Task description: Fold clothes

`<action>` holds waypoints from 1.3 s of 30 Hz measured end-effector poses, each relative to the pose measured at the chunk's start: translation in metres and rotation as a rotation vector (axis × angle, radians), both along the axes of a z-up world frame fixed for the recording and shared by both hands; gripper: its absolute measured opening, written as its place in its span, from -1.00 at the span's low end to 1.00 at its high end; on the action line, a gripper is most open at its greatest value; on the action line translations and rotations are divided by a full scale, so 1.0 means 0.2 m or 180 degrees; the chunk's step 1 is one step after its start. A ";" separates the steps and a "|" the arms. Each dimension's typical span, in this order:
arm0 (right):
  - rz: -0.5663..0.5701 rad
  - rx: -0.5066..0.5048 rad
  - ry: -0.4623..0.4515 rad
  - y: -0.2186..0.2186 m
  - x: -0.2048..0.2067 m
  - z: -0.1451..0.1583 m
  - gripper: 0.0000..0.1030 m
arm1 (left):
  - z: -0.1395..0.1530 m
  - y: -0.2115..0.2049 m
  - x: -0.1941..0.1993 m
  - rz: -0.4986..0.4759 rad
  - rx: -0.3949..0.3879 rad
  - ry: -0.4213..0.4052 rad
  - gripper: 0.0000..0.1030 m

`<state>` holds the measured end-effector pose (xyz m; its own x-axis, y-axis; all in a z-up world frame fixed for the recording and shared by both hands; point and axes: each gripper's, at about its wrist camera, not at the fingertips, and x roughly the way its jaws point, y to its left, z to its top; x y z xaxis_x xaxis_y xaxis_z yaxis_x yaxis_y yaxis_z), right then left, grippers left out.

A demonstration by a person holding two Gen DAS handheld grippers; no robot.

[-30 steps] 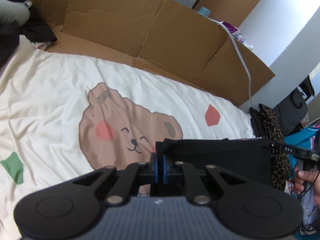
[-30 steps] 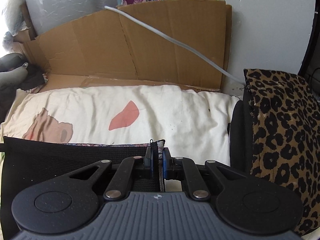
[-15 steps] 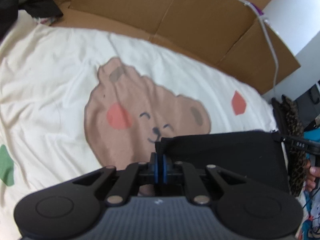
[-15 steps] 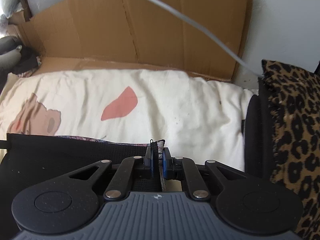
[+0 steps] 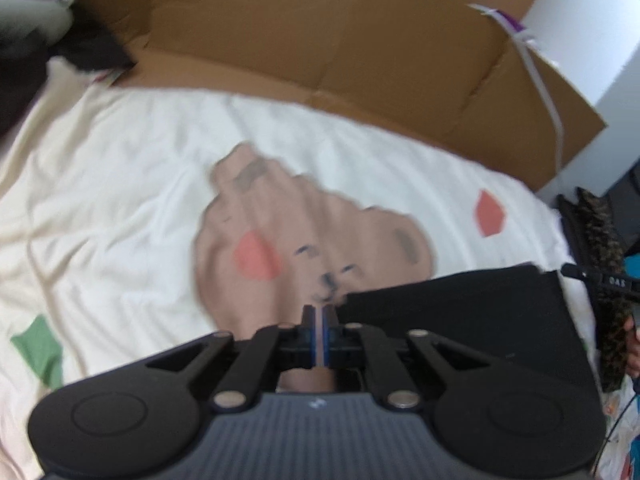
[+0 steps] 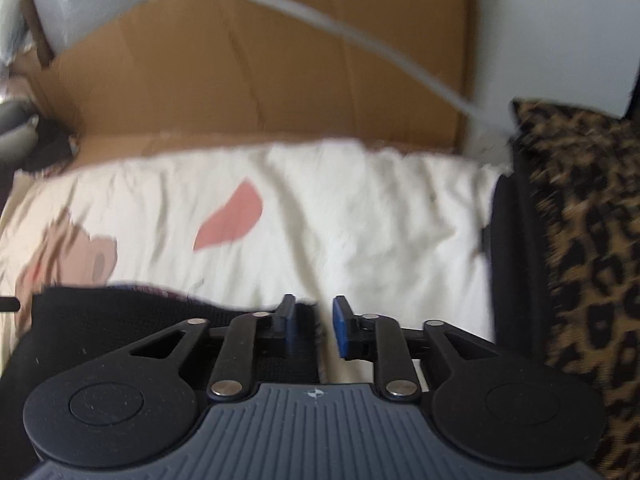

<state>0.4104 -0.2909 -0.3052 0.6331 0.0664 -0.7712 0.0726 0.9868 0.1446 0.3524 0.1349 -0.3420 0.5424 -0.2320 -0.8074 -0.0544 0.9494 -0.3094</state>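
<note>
Now the black garment [image 5: 460,320] lies flat on the bed [image 5: 120,200], lower right of frame; the left gripper [image 5: 319,316] looks clenched beside its corner, whether pinching it I cannot tell; the right gripper [image 6: 314,324] is released, likely to let the fold settle.

left claw [image 5: 319,316] has its fingers nearly pressed together, while right claw [image 6: 314,322] is spread apart.

Garment [image 5: 460,320] lying on bedsheet [image 5: 120,200], cardboard [image 5: 320,32] behind, patterned cushion [image 6: 580,240] at right
</note>
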 end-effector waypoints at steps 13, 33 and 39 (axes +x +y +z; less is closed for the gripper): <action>0.0648 0.0094 -0.0232 0.35 -0.09 0.12 -0.51 | 0.13 -0.47 0.05 -0.0781 -0.0026 -0.0279 -0.48; 0.0942 0.0089 -0.0040 0.53 0.02 -0.04 -0.77 | -0.09 -0.63 0.14 -0.0882 0.0176 -0.0124 -0.95; 0.0942 0.0025 0.0004 0.57 0.03 -0.10 -0.80 | -0.14 -0.60 0.12 -0.0907 0.0142 -0.0230 -0.95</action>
<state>0.4158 -0.1777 -0.3242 0.5844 0.2541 -0.7707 -0.2182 0.9639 0.1524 0.3756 0.0151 -0.3694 0.5170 -0.3485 -0.7819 0.2370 0.9360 -0.2604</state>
